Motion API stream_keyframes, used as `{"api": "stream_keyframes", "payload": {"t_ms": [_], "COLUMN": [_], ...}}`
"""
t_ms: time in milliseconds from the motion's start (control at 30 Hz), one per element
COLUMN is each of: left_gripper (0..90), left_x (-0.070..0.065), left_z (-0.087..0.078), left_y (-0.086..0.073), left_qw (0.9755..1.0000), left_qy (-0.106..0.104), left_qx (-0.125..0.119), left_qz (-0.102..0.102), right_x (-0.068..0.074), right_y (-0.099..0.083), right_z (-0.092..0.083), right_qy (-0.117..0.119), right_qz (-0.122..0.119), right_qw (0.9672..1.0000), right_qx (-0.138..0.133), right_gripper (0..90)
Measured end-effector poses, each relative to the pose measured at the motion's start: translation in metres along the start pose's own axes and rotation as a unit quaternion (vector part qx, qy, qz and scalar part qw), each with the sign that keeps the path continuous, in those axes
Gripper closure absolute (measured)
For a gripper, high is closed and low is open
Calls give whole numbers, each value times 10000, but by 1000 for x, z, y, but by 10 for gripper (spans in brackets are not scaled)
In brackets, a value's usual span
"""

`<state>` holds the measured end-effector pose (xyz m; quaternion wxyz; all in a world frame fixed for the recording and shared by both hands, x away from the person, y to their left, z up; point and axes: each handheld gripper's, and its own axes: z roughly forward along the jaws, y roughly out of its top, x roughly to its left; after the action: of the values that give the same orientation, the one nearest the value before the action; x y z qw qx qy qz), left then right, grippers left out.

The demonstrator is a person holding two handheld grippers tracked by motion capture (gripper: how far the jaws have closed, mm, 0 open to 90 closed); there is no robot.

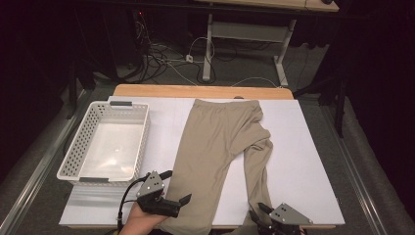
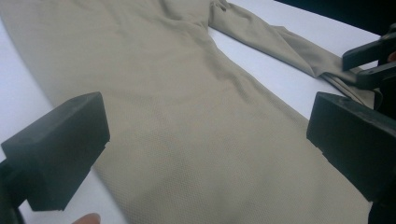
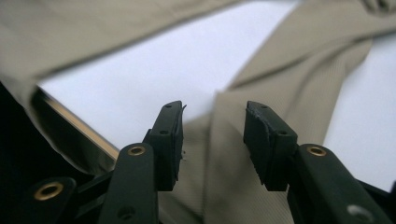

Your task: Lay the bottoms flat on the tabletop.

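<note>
A pair of beige trousers [image 1: 220, 142] lies flat on the white sheet [image 1: 303, 161], waist at the far side, legs toward me. My left gripper [image 1: 177, 186] hovers over the left leg's lower part with its jaws wide apart; the left gripper view shows the cloth [image 2: 187, 116] spread beneath them, untouched. My right gripper [image 1: 258, 211] sits at the near table edge by the right leg's cuff. In the right gripper view its jaws [image 3: 212, 121] stand apart, with the narrow leg fabric [image 3: 280, 70] running under the gap and the pads not pressing on it.
A white perforated basket [image 1: 142, 127] stands empty on the left of the table. The wooden table edge [image 1: 195, 91] shows beyond the sheet. Cables and a desk frame [image 1: 210, 44] lie on the floor behind. A hand [image 1: 142, 223] holds the left gripper.
</note>
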<state>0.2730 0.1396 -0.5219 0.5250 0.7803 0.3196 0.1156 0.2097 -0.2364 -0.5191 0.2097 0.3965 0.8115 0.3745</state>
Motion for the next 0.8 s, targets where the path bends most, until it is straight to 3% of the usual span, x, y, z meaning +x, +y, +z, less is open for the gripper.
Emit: {"api": "stream_keyframes", "payload": {"t_ms": [67,167,300,433,567,733,800], "left_gripper": [0,0,0,0,0,0,0], "left_x": [0,-1,0,-1,0,0,0], "left_z": [0,0,0,-1,0,0,0], "left_y": [0,0,0,0,0,0,0], "left_qw": [10000,10000,10000,10000,10000,10000,10000], "left_qy": [17,41,30,34,32,26,27], "left_qx": [-4,-22,-26,-33,-37,-34,-31], "left_qz": [2,18,11,16,-5,-7,-14], "right_x": [-3,-8,-19,-44,-73,-101,-103], "right_y": [-3,-3,-5,-13,-32,-51,-51], "right_z": [2,-6,-29,-52,-63,-64,-63], "right_qy": [-33,14,-117,-402,-648,-943,-896], "right_qz": [-56,74,261,642,1141,1610,1638], "right_qw": [10000,10000,9992,9959,9902,9819,9819], "right_qx": [56,28,-272,-499,-473,-322,-319], "right_gripper": [798,887,900,900,900,900,810]}}
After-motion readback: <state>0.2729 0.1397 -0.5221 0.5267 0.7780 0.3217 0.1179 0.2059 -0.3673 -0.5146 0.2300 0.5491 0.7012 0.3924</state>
